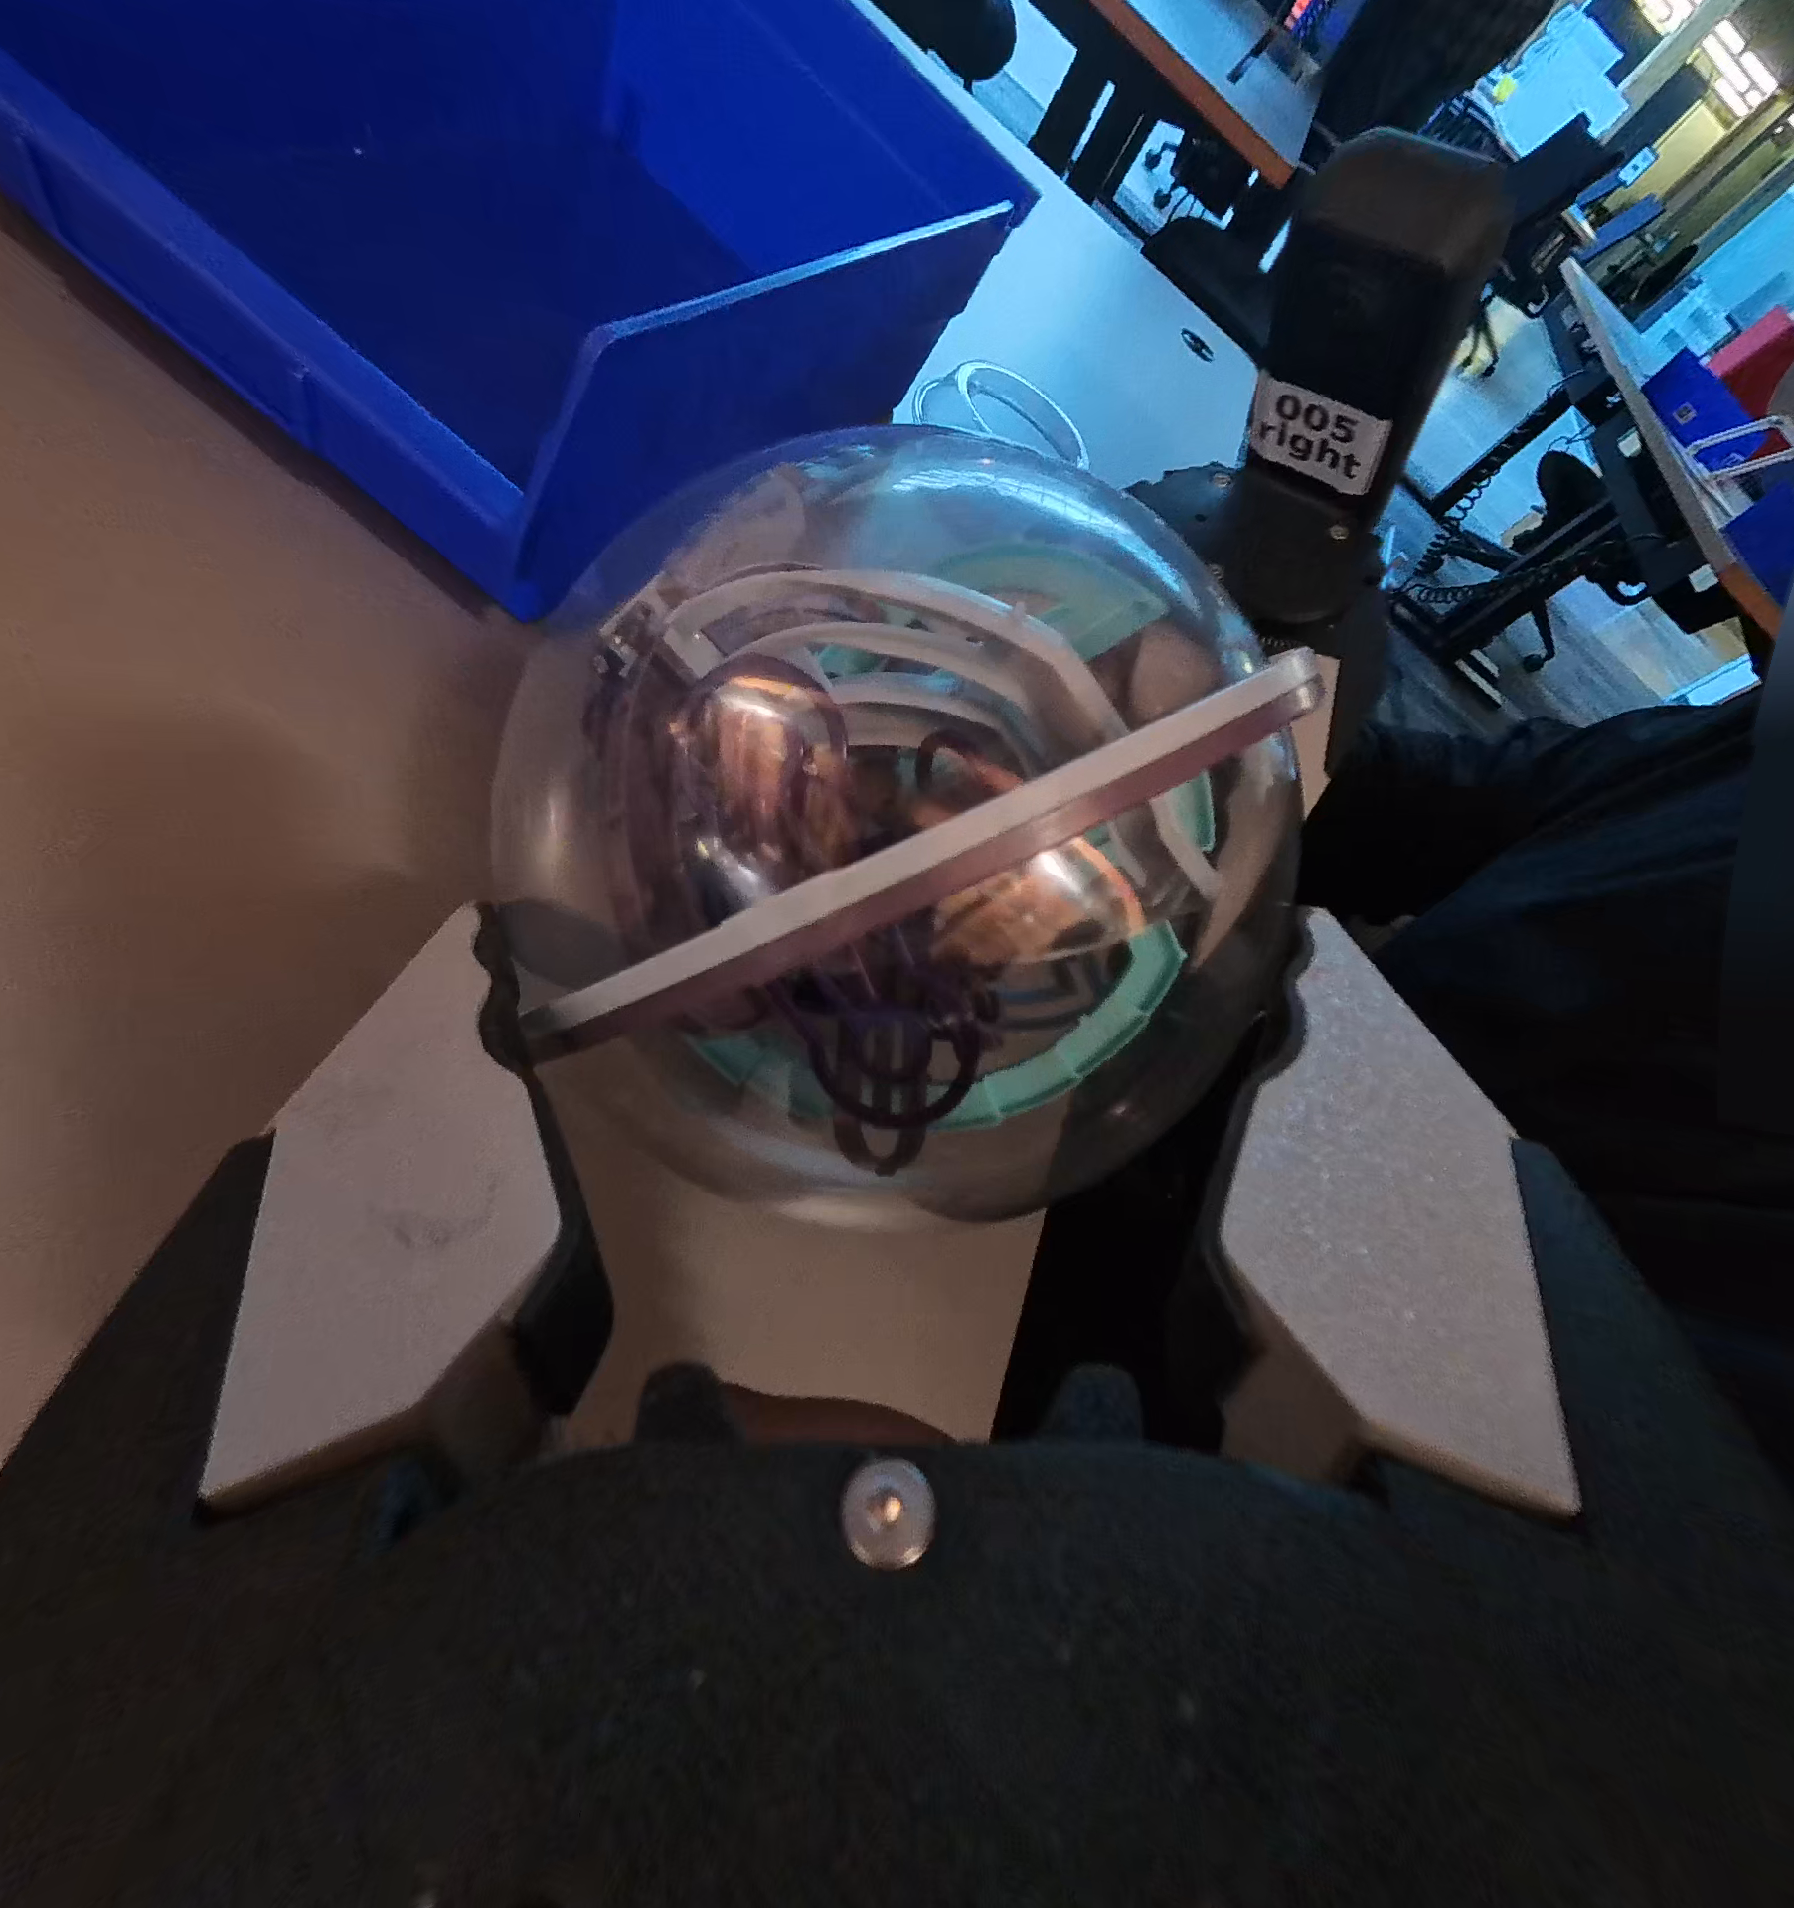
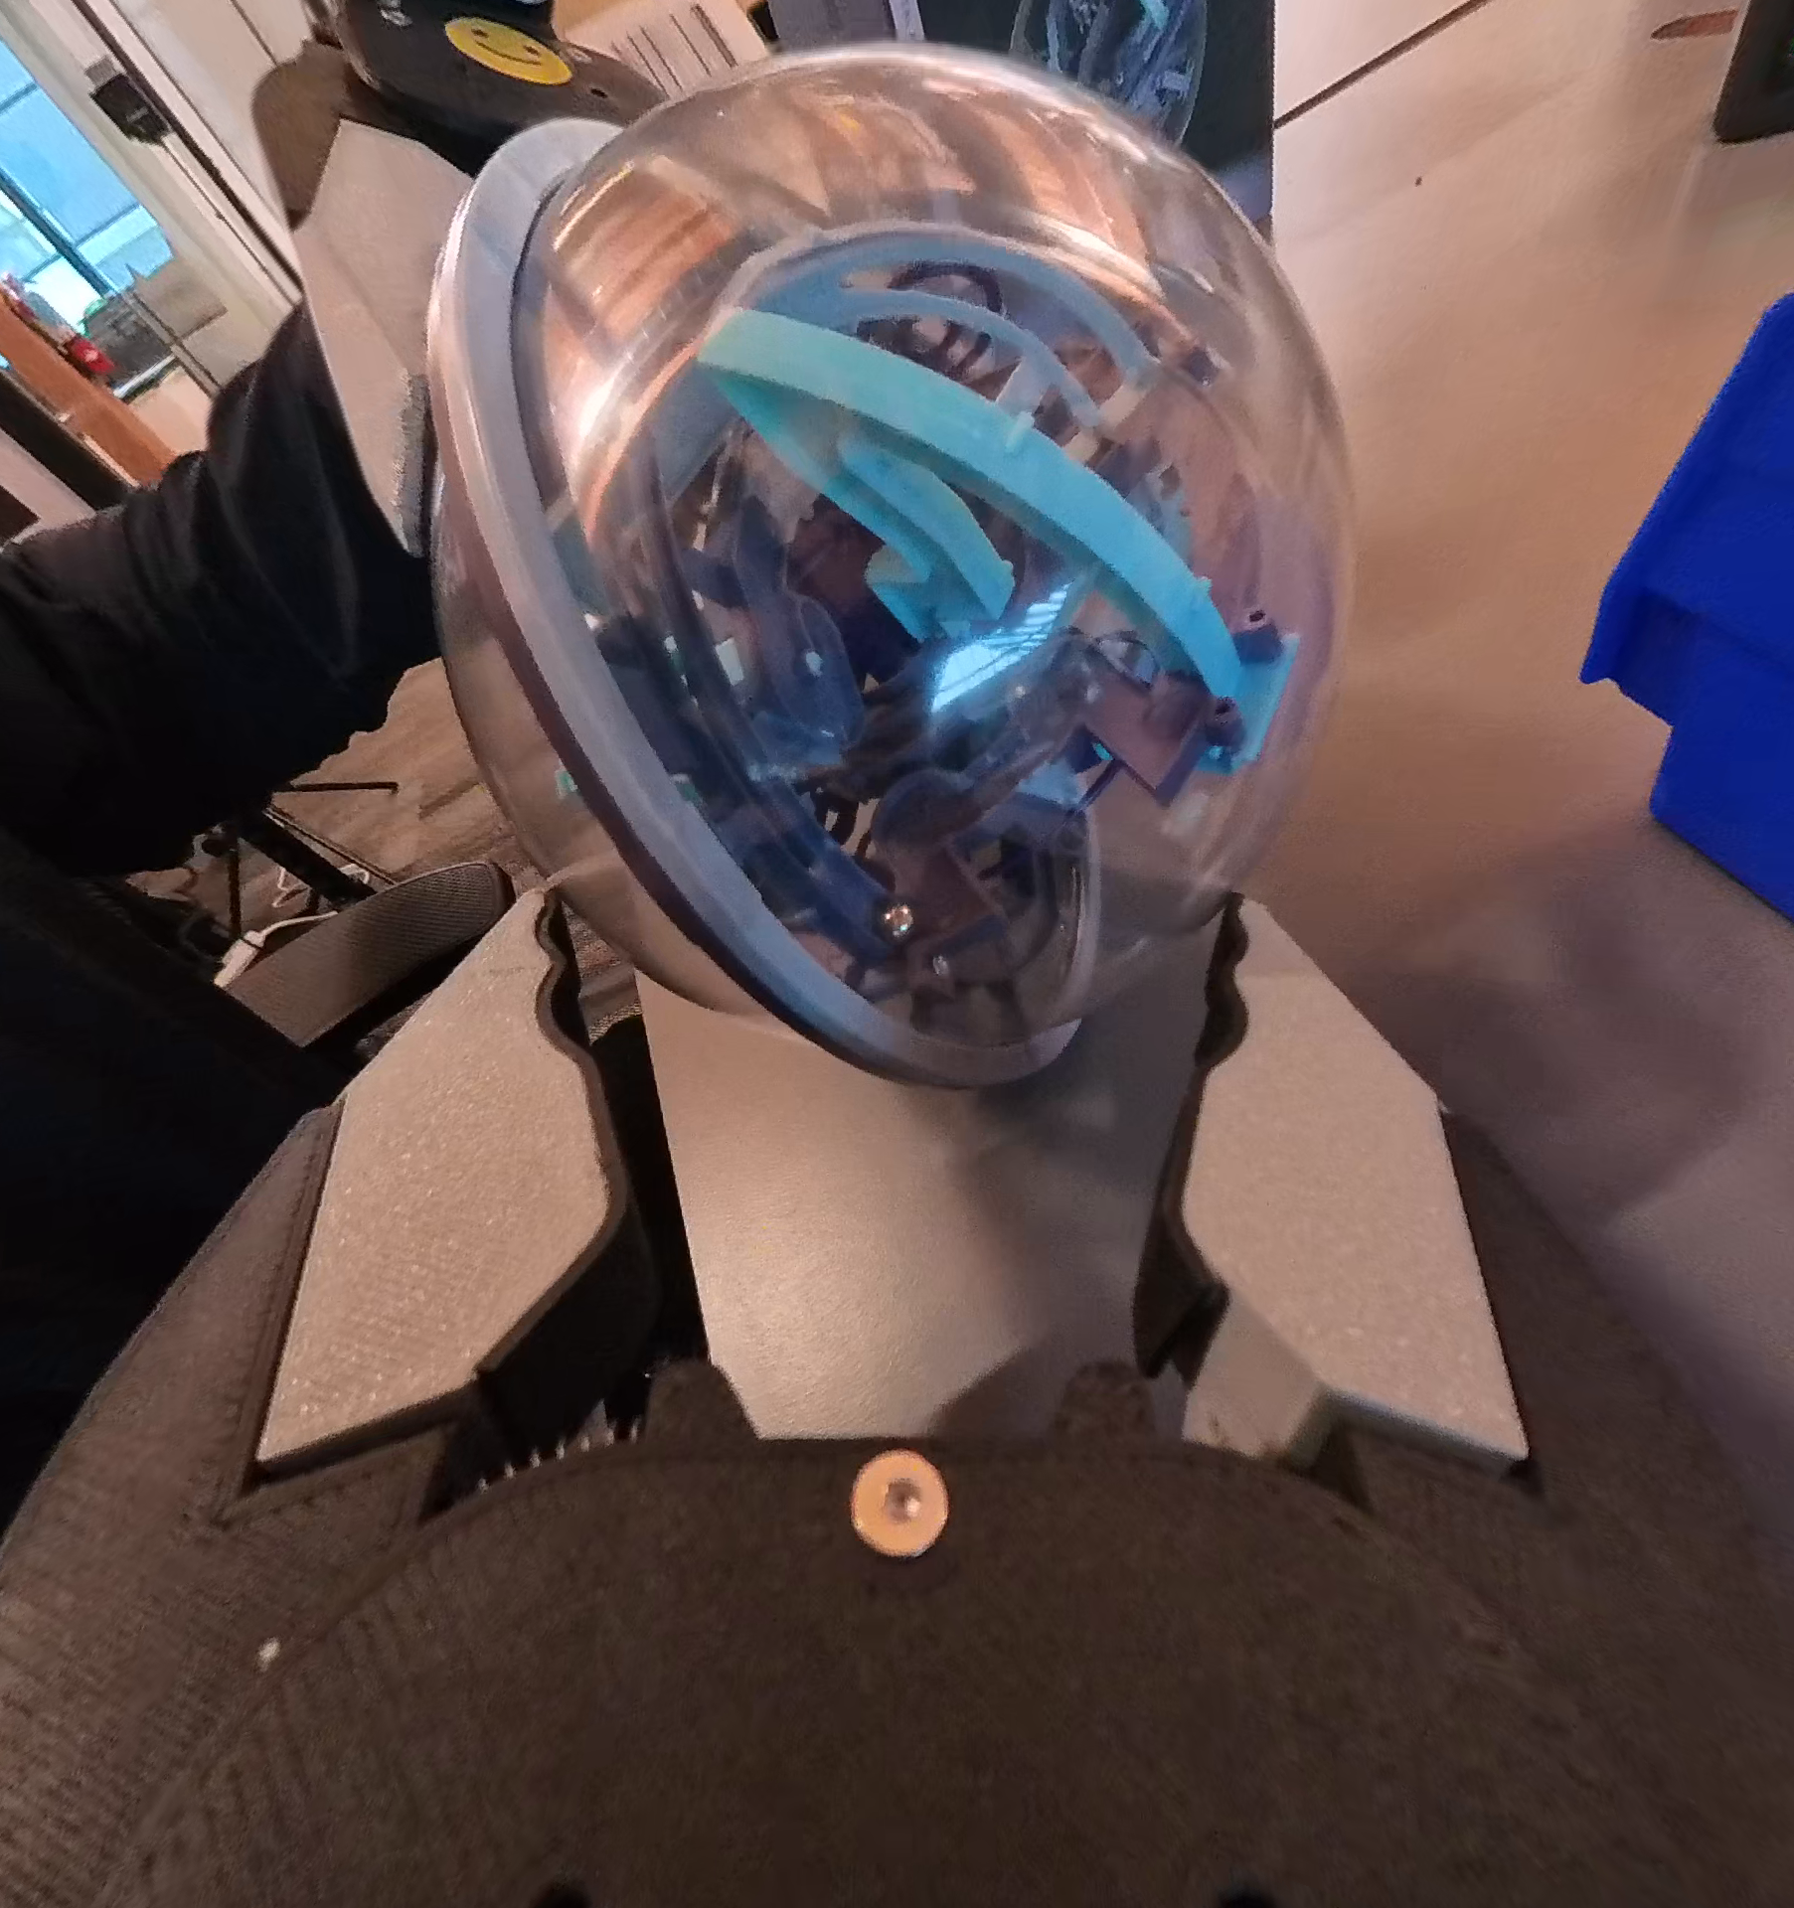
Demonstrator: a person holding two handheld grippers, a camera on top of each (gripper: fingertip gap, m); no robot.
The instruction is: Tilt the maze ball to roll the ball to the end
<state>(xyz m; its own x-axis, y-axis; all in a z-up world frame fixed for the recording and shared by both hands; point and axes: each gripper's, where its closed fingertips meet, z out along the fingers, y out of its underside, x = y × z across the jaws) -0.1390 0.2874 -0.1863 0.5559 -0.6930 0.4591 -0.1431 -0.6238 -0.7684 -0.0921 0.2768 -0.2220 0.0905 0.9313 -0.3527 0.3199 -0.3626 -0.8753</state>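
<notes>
clear maze ball (image 1: 892, 816), teal tracks inside, seam tilted, clamped by both grippers' fingers (image 1: 376, 1187)

Large open blue plastic bin (image 1: 438, 258) on a beige tabletop (image 1: 149, 723), near its far edge; the same bin (image 2: 1739, 640) at right in the right wrist view. Dark sleeve of a person (image 2: 149, 640), at left. Black office desks with orange-edged tops (image 1: 1182, 83), in the background.

Beige tabletop (image 1: 149, 640); blue bin (image 1: 438, 227) behind; desks (image 1: 1677, 444) beyond; window (image 2: 35, 196) daylit, far left.
</notes>
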